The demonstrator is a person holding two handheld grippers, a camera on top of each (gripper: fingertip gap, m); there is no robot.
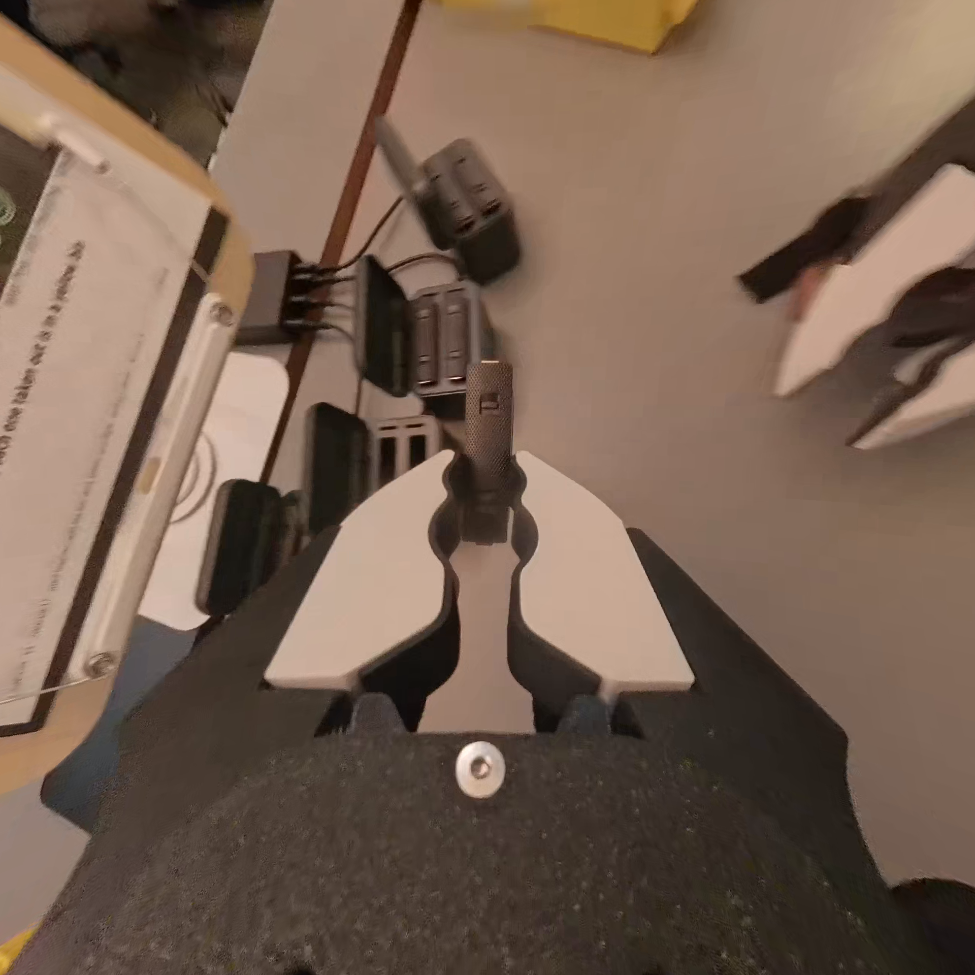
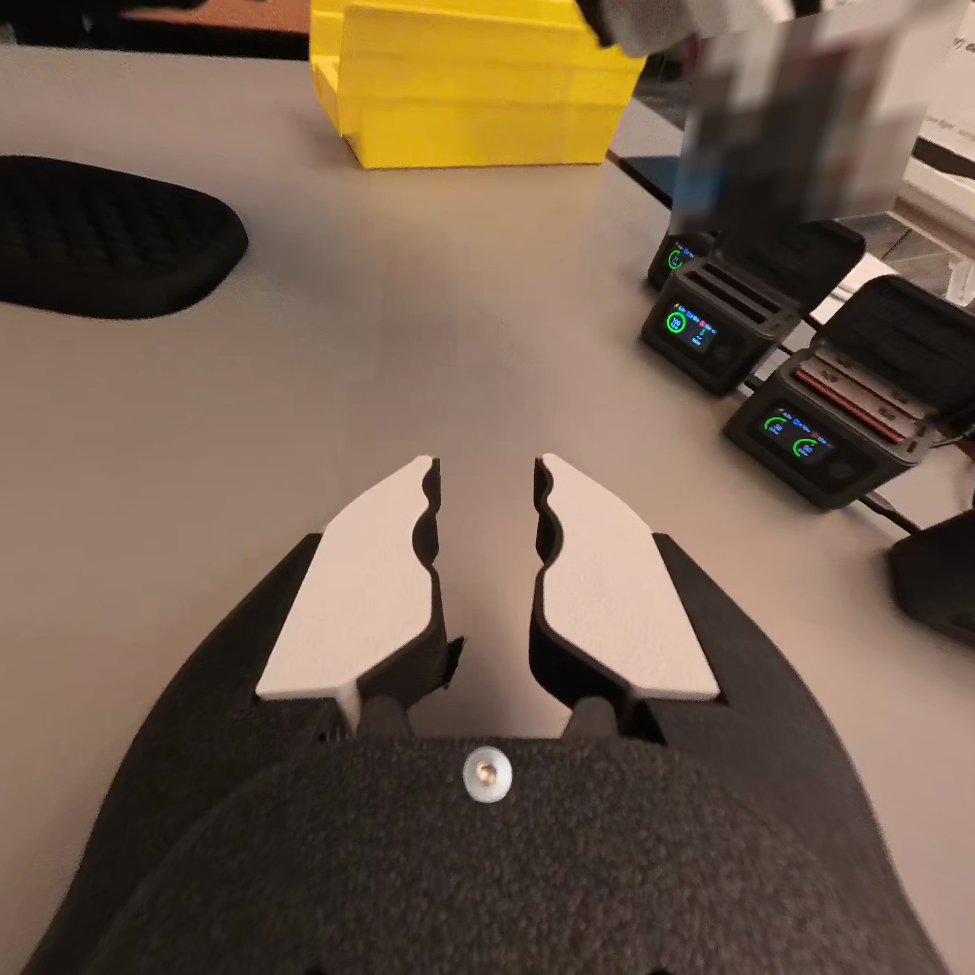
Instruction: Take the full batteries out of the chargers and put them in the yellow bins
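My left gripper (image 1: 484,464) is shut on a dark textured battery (image 1: 488,422) and holds it above a row of black chargers. The charger (image 1: 446,337) just beyond it holds two batteries under an open lid. A nearer charger (image 1: 403,443) shows empty slots. A farther charger (image 1: 469,206) holds batteries too. My right gripper (image 2: 485,464) is open and empty over the bare grey table (image 2: 369,343). It also shows blurred at the right of the left wrist view (image 1: 870,337). A yellow bin (image 2: 475,89) stands at the back. Chargers with lit screens (image 2: 707,327) (image 2: 823,438) sit at the right.
A black mesh pad (image 2: 105,237) lies at the left of the right wrist view. A framed sheet on a stand (image 1: 95,422) rises at the left of the chargers. A black power hub (image 1: 271,298) with cables sits by the table's edge. A yellow bin corner (image 1: 596,21) shows at the top. Left tips to right tips: about 15 cm.
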